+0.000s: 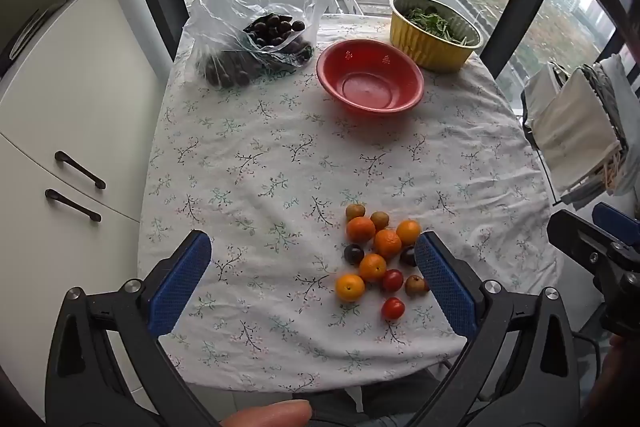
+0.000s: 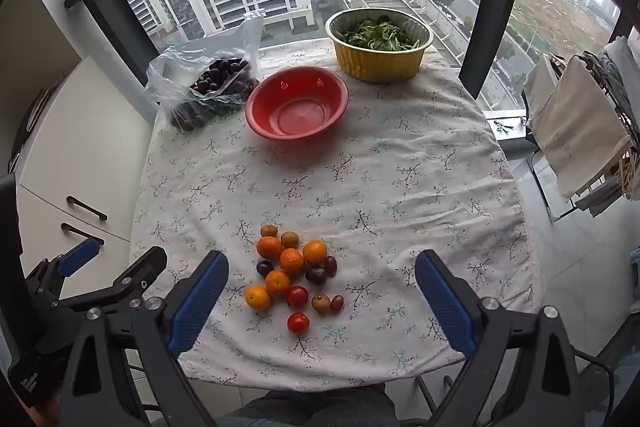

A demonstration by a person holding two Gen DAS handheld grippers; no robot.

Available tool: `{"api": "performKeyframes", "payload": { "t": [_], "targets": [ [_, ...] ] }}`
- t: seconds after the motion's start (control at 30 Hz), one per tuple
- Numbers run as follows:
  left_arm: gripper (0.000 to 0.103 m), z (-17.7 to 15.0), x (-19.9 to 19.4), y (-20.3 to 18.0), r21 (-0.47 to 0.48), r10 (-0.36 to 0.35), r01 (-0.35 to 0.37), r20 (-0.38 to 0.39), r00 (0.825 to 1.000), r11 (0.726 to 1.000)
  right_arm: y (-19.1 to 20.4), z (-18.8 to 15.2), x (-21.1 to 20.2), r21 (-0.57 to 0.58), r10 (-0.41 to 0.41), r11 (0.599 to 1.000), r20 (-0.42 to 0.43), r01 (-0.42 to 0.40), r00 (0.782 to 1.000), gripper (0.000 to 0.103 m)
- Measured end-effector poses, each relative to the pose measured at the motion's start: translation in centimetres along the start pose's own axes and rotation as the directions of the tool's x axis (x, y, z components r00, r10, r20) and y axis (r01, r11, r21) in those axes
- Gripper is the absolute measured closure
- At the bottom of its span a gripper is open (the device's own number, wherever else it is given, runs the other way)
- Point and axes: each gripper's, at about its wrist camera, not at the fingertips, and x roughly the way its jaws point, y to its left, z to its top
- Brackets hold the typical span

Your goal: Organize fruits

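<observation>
Your left gripper (image 1: 312,263) and right gripper (image 2: 320,283) both hover with jaws spread, holding nothing. The fruits (image 2: 291,273) lie clustered on the near counter (image 2: 400,187); the red bowl (image 2: 296,103) sits far.

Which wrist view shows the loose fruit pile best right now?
The right wrist view: the fruit pile lies whole and unobstructed between the open right gripper fingers. In the left wrist view, the left gripper has one blue finger covering the pile's right edge.
</observation>
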Motion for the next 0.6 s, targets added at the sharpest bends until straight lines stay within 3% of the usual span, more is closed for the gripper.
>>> {"api": "performKeyframes", "payload": {
  "t": [0.6],
  "targets": [
    [0.0,-0.63,0.72,0.17,0.006,0.02,-0.02,-0.004,1.0,1.0,0.88,0.09,0.51,-0.008,0.001,1.0,-0.004,-0.001,1.0,0.006]
  ]
}}
